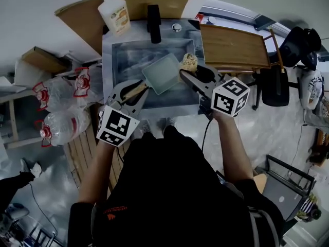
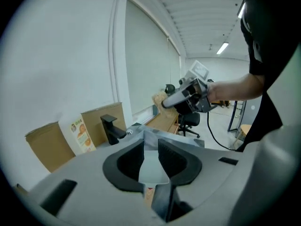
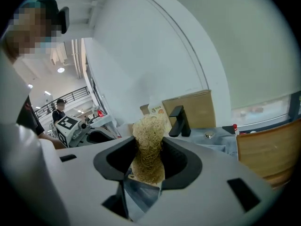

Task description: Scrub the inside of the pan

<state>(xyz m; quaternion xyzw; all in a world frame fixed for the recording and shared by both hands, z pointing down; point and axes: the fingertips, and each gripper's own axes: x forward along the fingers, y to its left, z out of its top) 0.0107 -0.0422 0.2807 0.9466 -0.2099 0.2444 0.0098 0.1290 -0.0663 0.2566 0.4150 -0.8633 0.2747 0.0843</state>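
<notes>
A square grey pan [image 1: 162, 73] with a wooden handle [image 1: 136, 90] hangs tilted over the steel sink [image 1: 109, 53]. My left gripper [image 1: 132, 92] is shut on that handle; in the left gripper view the pan [image 2: 153, 169] sits pale between the dark fingers [image 2: 175, 160] of my left gripper [image 2: 150, 149]. My right gripper [image 1: 186, 72] is shut on a tan loofah scrubber [image 1: 188, 62], held just right of the pan's rim. In the right gripper view the scrubber [image 3: 148, 142] sticks up between my right gripper's [image 3: 149, 150] jaws.
A black faucet [image 1: 153, 22] stands behind the sink, with a soap bottle [image 1: 115, 13] on a wooden board to its left. A wooden drainboard [image 1: 234, 46] lies right of the sink. Water jugs [image 1: 56, 94] sit on the floor at left, an office chair [image 1: 275, 86] at right.
</notes>
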